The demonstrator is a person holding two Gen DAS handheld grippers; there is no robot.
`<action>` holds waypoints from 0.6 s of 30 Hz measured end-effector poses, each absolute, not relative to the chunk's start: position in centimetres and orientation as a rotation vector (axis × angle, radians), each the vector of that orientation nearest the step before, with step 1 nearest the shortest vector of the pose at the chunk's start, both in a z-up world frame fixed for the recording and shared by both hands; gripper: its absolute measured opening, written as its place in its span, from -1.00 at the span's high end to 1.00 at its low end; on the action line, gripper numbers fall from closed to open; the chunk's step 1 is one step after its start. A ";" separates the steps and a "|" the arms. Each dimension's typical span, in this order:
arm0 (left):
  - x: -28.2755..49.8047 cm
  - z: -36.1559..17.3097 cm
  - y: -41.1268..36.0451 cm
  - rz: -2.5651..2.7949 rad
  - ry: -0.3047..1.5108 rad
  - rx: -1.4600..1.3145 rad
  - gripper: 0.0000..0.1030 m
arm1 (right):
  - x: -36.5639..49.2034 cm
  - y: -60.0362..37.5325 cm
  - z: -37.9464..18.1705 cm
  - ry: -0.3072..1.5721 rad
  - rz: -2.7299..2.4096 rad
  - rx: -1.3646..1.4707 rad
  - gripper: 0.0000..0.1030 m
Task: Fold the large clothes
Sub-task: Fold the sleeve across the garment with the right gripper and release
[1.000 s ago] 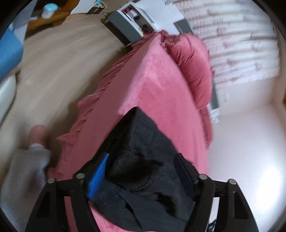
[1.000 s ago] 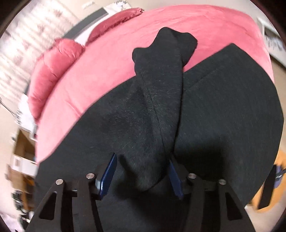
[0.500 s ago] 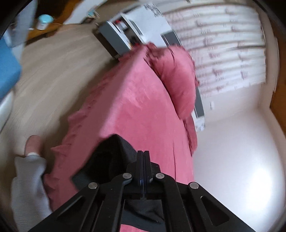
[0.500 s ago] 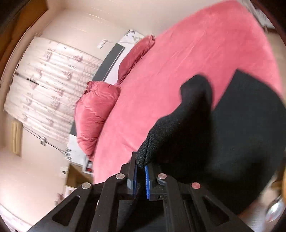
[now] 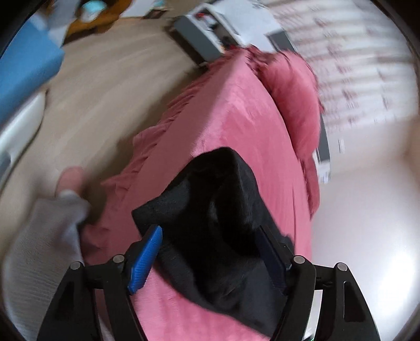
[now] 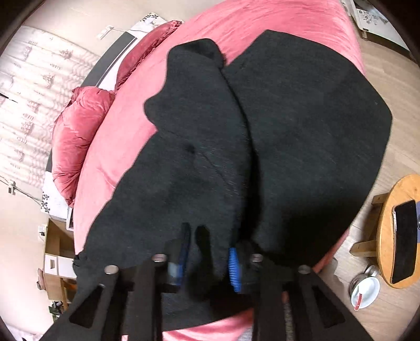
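Note:
A large black garment [image 6: 302, 131] lies spread on the pink bed [image 6: 275, 21], with a sleeve [image 6: 199, 105] laid over its left half. My right gripper [image 6: 207, 244] hovers low at the garment's near edge. Its jaws are opening, and a fold of black cloth stands loose between the blue pads [image 6: 235, 270]. In the left wrist view another bunched part of the black garment [image 5: 223, 209] rests on the bed [image 5: 236, 118]. My left gripper [image 5: 208, 236] straddles it, jaws opening wide, and the pads [image 5: 145, 259] do not press on the cloth.
Pink pillows [image 5: 294, 99] lie at the bed's head. A person's grey-trousered leg [image 5: 44, 236] stands by the bed's left side. A round wooden stool [image 6: 383, 236] bearing a phone [image 6: 404, 236] and a white bowl [image 6: 366, 288] on the floor sit right of the bed. A grey cabinet [image 5: 199, 39] stands beyond.
Both grippers closed on the black cloth, lifted and carried it, and have now spread apart again. The cloth has dropped back onto the bed, and the sleeve lies across the garment.

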State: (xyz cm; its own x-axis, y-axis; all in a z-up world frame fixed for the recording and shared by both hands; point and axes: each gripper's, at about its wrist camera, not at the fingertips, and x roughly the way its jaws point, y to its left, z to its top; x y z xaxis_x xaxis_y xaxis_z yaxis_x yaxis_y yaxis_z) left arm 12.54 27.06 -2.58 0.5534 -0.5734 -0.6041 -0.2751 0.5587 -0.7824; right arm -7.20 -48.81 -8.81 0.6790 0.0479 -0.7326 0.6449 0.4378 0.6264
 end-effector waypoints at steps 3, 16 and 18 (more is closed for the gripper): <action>12.8 -4.1 26.8 -0.176 1.049 -1.140 -0.40 | -5.8 -49.2 -8.9 0.777 -0.436 1.066 0.35; 13.9 -0.8 23.4 -0.140 1.065 -0.863 0.68 | -2.3 -48.3 -8.7 0.832 -0.427 0.951 0.72; 14.8 -0.4 24.1 -0.164 1.055 -0.935 0.70 | -1.1 -48.0 -7.5 0.847 -0.415 0.872 0.83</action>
State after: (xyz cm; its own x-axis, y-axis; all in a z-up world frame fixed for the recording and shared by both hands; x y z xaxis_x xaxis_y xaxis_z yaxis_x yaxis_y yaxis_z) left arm 14.75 24.07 -0.45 0.5196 -0.5296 -0.6705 -0.3016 0.6205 -0.7239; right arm -1.11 -48.01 -7.54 0.6132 0.0116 -0.7899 0.6311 0.5942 0.4987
